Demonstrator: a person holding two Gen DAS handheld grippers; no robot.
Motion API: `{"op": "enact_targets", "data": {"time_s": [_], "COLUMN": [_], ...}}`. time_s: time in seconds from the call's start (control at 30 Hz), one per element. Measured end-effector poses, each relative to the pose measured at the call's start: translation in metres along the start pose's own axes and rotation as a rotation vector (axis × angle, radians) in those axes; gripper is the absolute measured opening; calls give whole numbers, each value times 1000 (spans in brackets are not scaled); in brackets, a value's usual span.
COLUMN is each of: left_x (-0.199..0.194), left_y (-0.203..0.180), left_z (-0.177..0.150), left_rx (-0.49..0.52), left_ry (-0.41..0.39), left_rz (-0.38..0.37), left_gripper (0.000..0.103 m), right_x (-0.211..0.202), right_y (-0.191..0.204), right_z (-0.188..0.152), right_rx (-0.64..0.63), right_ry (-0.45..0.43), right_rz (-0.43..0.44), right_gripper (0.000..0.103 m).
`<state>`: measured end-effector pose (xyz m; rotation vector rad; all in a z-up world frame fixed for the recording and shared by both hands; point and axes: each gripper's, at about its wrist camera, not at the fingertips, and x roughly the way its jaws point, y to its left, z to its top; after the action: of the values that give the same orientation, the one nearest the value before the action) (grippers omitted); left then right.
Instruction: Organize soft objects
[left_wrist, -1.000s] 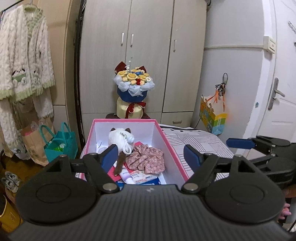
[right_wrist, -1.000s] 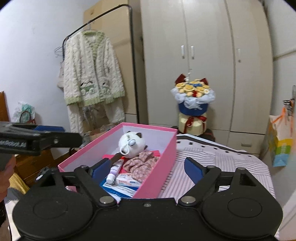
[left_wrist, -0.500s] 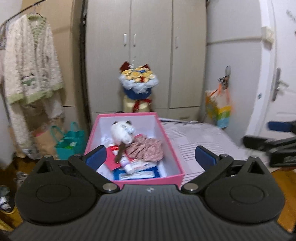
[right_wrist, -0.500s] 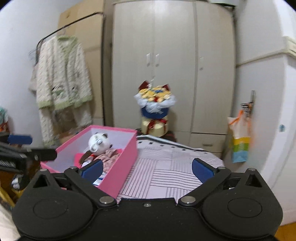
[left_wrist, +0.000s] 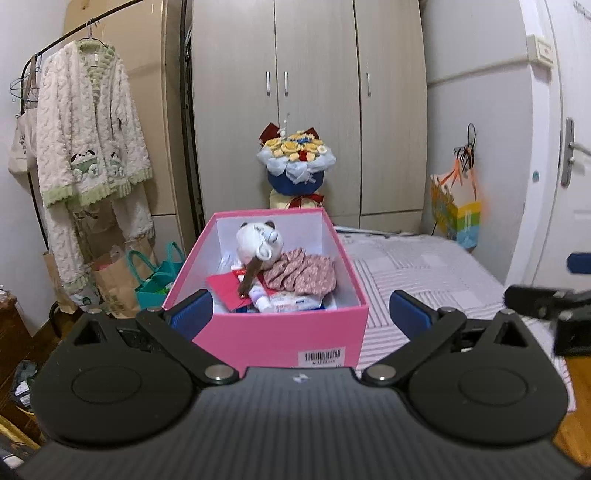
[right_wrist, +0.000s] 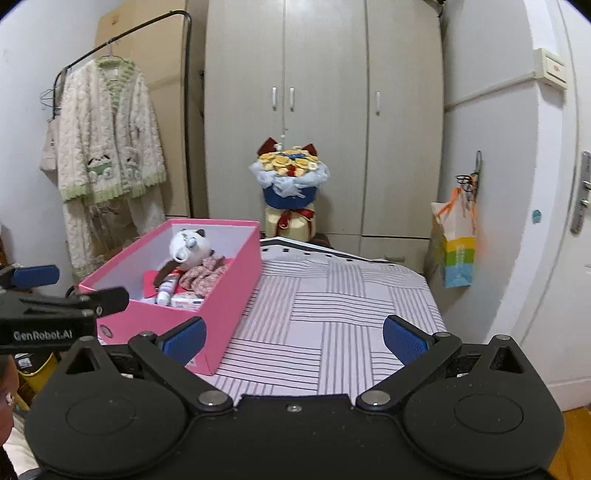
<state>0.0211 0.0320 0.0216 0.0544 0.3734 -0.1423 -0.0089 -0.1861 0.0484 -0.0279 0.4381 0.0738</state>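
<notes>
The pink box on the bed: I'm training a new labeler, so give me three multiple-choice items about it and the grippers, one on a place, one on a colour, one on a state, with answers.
1. Where is the plush toy?
A. On the striped bedcover
B. Inside the pink box
C. Hanging on the clothes rail

2. What colour are the pads on the left gripper?
A. Blue
B. Red
C. Green

3. How does the right gripper stand?
A. Shut on the floral cloth
B. Shut on nothing
C. Open, holding nothing

Answers: 1 B, the toy sits at the far end of the box, beside the floral cloth. 2 A, both fingertips carry blue pads. 3 C, its jaws stand wide over the striped bedcover with nothing between them.
</notes>
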Motion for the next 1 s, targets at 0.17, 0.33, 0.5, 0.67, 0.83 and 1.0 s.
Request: {"op": "enact_targets", "data": {"time_s": [0.17,0.33,0.5,0.67,0.83,1.0], "left_x": [1,-3,-2,-1,-1,1], "left_y": [1,0,1,-1,-2,0], "left_z": [-3,-5,-7,-8,-10,-12], "left_rx": [-3,-4,-15,-9,-11,-23], "left_ry": [3,-27,-32,-37,-50,-46], "left_rz": [-13,-22,-29,-22,-14,-9], "left_gripper": [103,103,103,103,103,103], "right_x": [2,1,-5,-6,-6,-6], "right_y": [-6,-6,-4,-1,0,0], "right_z": [-5,-7,-9,-12,-14,-14], "right_rx": [40,36,17,7,-4,-10], "right_ry": [7,-3,-30,-38,-43,-63], "right_rz": [-33,-71,-56,-53,-75,-99], "right_gripper": [103,103,103,103,103,103]}}
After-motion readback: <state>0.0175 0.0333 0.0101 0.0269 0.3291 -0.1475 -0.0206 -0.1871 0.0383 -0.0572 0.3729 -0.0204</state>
